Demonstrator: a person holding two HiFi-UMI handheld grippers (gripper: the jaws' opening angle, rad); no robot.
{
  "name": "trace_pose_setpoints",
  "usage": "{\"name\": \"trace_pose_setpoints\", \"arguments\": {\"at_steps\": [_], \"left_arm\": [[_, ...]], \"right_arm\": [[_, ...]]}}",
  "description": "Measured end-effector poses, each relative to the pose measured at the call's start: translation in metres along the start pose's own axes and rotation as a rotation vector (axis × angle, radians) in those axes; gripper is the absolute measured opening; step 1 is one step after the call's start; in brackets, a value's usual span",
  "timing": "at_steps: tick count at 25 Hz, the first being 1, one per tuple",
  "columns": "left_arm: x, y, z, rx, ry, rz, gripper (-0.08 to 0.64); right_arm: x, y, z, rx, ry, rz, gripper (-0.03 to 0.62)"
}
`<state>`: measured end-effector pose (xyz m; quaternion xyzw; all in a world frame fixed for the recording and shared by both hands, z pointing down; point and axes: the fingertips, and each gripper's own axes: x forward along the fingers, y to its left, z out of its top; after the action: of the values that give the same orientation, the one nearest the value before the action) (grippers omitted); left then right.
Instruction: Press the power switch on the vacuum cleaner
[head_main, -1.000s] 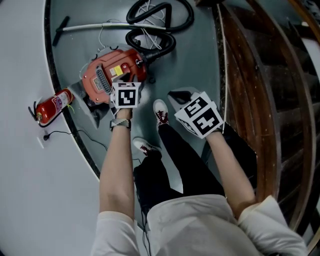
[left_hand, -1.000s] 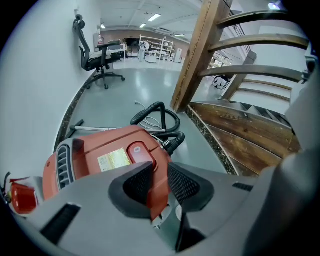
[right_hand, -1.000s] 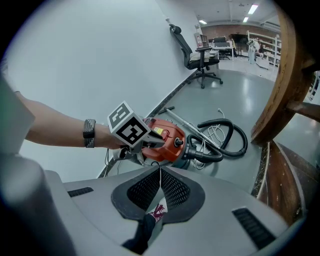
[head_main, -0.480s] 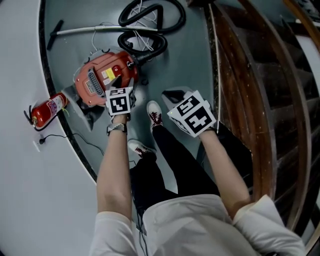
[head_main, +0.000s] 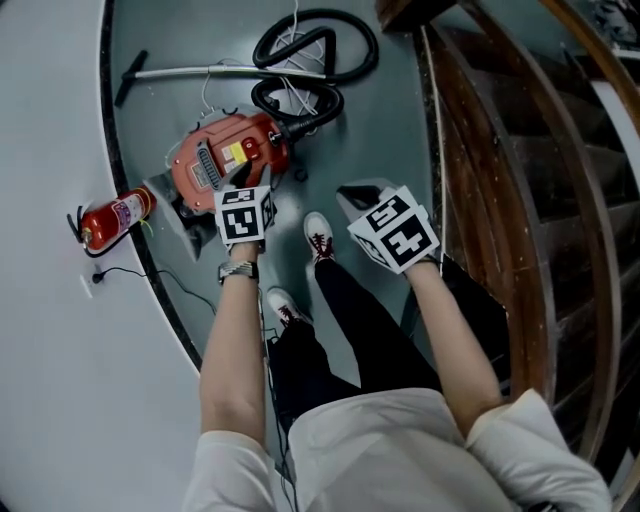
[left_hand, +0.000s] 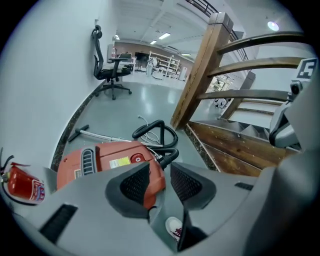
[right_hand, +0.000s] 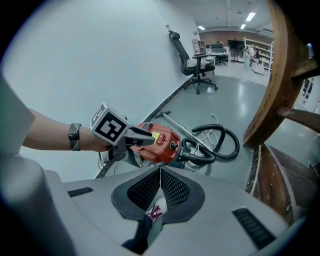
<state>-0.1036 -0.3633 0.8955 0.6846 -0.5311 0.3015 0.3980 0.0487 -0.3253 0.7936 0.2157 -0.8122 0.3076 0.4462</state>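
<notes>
The red vacuum cleaner (head_main: 225, 165) lies on the grey floor, with a yellow label and a round red button (left_hand: 138, 158) on its top. My left gripper (head_main: 243, 184) hovers just above its near end without touching it. Its jaws stand apart and are closing, with nothing between them; in the left gripper view (left_hand: 160, 172) the red body shows through the gap. The right gripper view shows the left gripper (right_hand: 146, 138) over the vacuum cleaner (right_hand: 162, 145). My right gripper (head_main: 352, 192) hangs to the right above the person's shoe, jaws shut and empty (right_hand: 160, 172).
A black hose (head_main: 312, 60) coils behind the vacuum, and a metal wand (head_main: 220, 72) lies on the floor. A red fire extinguisher (head_main: 115, 218) leans at the curved white wall. A wooden staircase (head_main: 520, 150) runs along the right. The person's shoes (head_main: 320, 235) stand beside the vacuum.
My left gripper has lifted off the vacuum's top and drawn back a little, and its jaws now stand apart. My right gripper has stayed in place.
</notes>
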Motion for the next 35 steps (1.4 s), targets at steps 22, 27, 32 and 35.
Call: {"name": "trace_pose_setpoints", "arguments": {"at_steps": [22,27,32,35], "left_arm": [[-0.221,-0.063,0.064,0.095,-0.34,-0.023,0.002],[-0.291,-0.087,0.069,0.127,-0.428,-0.046,0.002],[-0.348,-0.095,0.063,0.247,-0.47,-0.01,0.002],[-0.375,-0.102,0.062,0.343,-0.473,0.004,0.002]], "right_arm": [[-0.135,0.064,0.06,-0.122,-0.247,-0.135,0.029],[-0.182,0.096,0.068,-0.131,-0.334,-0.16,0.03],[-0.225,0.133,0.069,-0.17,-0.389,-0.189,0.031],[-0.246,0.152,0.065,-0.215,-0.397,-0.201,0.03]]}}
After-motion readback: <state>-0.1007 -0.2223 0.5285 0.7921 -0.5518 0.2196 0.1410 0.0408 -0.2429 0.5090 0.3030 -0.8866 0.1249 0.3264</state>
